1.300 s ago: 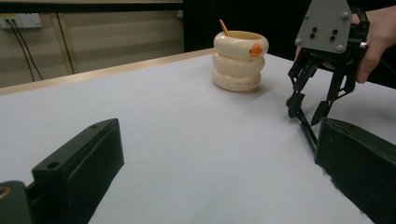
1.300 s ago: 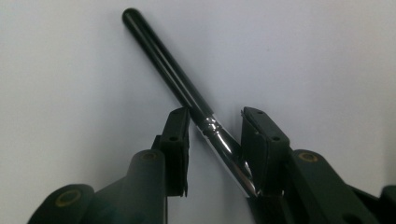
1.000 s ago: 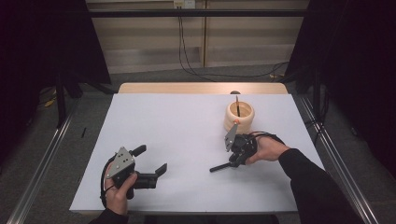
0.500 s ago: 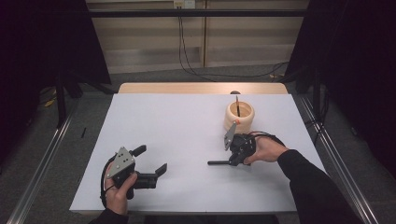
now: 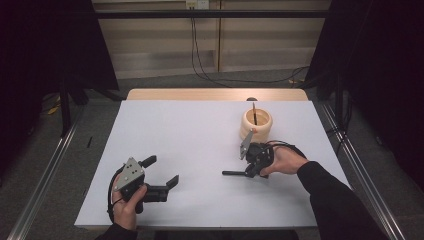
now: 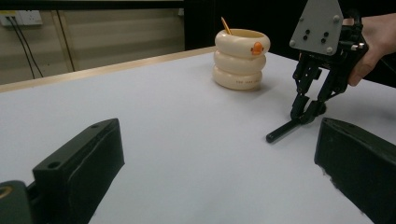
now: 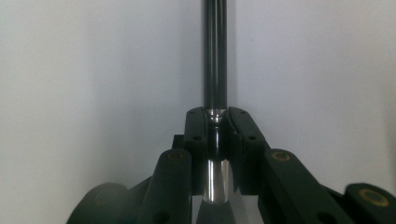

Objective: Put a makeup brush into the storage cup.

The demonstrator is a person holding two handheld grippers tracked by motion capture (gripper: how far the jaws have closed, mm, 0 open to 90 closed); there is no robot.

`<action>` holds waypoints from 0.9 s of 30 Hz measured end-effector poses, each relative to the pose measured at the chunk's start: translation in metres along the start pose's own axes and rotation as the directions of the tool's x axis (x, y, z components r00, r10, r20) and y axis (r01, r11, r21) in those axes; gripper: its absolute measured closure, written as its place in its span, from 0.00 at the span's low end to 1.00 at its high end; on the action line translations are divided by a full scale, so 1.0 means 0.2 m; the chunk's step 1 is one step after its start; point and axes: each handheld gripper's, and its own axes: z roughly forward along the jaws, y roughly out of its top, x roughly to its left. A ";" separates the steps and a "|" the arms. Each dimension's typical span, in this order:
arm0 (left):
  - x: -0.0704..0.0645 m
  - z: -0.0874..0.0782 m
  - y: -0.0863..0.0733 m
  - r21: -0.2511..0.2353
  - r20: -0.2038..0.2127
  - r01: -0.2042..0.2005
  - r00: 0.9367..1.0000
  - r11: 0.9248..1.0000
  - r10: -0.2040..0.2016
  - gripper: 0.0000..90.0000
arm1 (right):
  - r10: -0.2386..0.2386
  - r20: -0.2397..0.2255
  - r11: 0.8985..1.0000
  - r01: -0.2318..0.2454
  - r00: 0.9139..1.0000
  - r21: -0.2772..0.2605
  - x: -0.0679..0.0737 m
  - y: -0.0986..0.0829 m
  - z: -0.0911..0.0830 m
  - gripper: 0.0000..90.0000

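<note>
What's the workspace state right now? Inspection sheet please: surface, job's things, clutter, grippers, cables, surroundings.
Surface: white table top, bare around the things; wooden edge at the far side.
Job's things: black pen low over the table, one end in the right gripper; cream ringed cup upright at the far right, with a stick standing in it.
Clutter: nothing seen.
Grippers: right gripper shut on the pen, beside the cup; left gripper open, holding nothing, near the front left.
Cables: a black cable loops by each hand; black wires hang down the far wall to the floor.
Surroundings: metal rails either side, dark drapes, grey floor.
</note>
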 end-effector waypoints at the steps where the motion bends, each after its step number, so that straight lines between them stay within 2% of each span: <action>1: 0.00 0.00 0.00 0.002 -0.004 -0.002 1.000 1.000 0.002 0.01 | 0.000 0.000 1.000 0.000 1.000 0.001 0.00 0.00 0.00 0.87; 4: 0.00 0.00 0.00 0.002 -0.016 -0.003 1.000 1.000 0.003 0.01 | 0.005 -0.003 1.000 -0.005 1.000 0.002 0.00 0.00 0.00 0.87; 5: 0.00 0.00 0.00 0.001 -0.016 -0.003 1.000 1.000 0.003 0.01 | 0.024 -0.007 1.000 -0.024 1.000 0.004 0.00 0.00 0.00 0.87; 6: 0.00 0.00 0.00 0.000 -0.015 0.004 1.000 1.000 -0.004 0.01 | 0.010 -0.008 1.000 -0.010 1.000 0.001 -0.01 0.00 0.00 0.87; 9: 0.00 -0.01 0.00 0.002 -0.015 -0.005 1.000 1.000 0.005 0.01 | 0.011 -0.017 1.000 -0.011 1.000 0.013 0.00 0.00 -0.01 0.87; 10: 0.00 0.00 0.00 0.001 -0.017 -0.005 1.000 1.000 0.005 0.01 | -0.004 -0.012 1.000 0.004 1.000 0.009 0.00 0.00 -0.01 0.87; 15: 0.00 0.00 0.00 0.000 -0.014 -0.002 1.000 1.000 0.002 0.01 | 0.038 -0.006 0.999 -0.038 0.999 -0.006 0.01 -0.03 -0.02 0.87; 17: 0.00 -0.01 0.00 0.004 -0.026 -0.007 1.000 1.000 0.008 0.02 | 0.044 -0.006 0.999 -0.044 0.999 -0.030 0.01 -0.04 -0.03 0.87; 20: 0.00 0.00 0.00 -0.001 -0.021 0.003 1.000 1.000 -0.003 0.02 | 0.068 0.007 0.995 -0.068 0.998 -0.074 0.00 -0.07 -0.05 0.87; 23: 0.00 -0.01 0.00 0.000 -0.023 0.000 1.000 1.000 0.000 0.02 | 0.099 0.007 0.986 -0.097 0.995 -0.132 -0.01 -0.09 -0.09 0.87; 27: 0.00 -0.01 0.00 -0.002 -0.023 0.004 1.000 1.000 -0.004 0.02 | 0.120 0.020 0.969 -0.112 0.993 -0.220 0.00 -0.12 -0.11 0.87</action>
